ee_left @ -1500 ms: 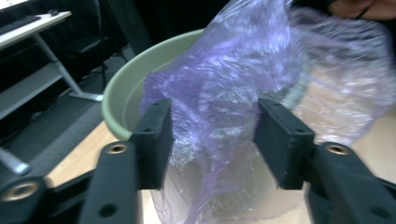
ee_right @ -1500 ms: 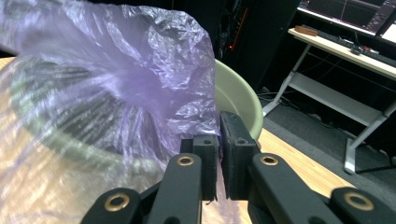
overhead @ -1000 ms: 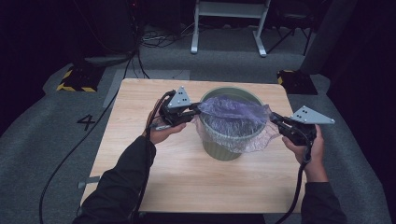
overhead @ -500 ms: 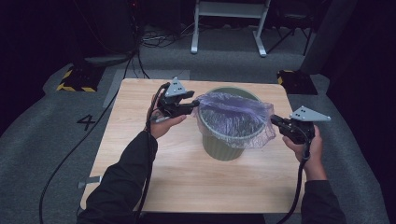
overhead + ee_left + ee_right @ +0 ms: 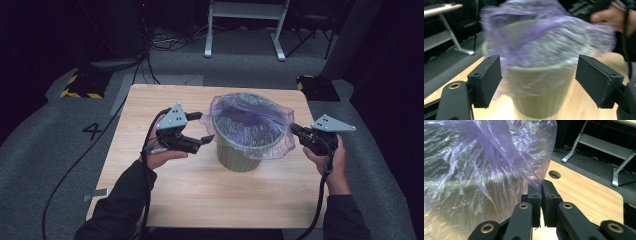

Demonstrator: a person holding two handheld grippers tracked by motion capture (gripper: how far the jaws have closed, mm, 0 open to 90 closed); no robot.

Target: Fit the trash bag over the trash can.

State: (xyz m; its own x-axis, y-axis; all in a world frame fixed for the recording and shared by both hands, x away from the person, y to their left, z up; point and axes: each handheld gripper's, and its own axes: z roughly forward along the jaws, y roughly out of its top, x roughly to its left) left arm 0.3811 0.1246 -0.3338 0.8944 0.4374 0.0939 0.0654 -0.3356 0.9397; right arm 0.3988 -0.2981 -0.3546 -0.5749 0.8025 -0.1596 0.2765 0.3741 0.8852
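A ribbed green bin (image 5: 240, 157) stands mid-table with a thin purple bag (image 5: 250, 117) stretched across its mouth and hanging over the rim. My left gripper (image 5: 205, 126) hovers just left of the bin. Its jaws have just been opening and stand wide, holding nothing. In the left gripper view the pads (image 5: 486, 80) frame the blurred bin (image 5: 541, 105) and bag (image 5: 544, 45) without touching them. At the bin's right, my right gripper (image 5: 294, 129) is shut on the bag's edge. In the right gripper view the film (image 5: 474, 170) runs down into my right gripper's (image 5: 541, 186) closed jaws.
The wooden table (image 5: 200, 200) has free room in front of the bin and a round hole (image 5: 554, 174) near its far edge. Cables trail off the table's left side. On the floor behind are a white-legged stand (image 5: 245, 25) and a yellow-black striped block (image 5: 80, 85).
The left gripper let go of the bag's left edge, opened wide and drew back to the left. That edge now hangs over the bin's rim. The right gripper stayed put.
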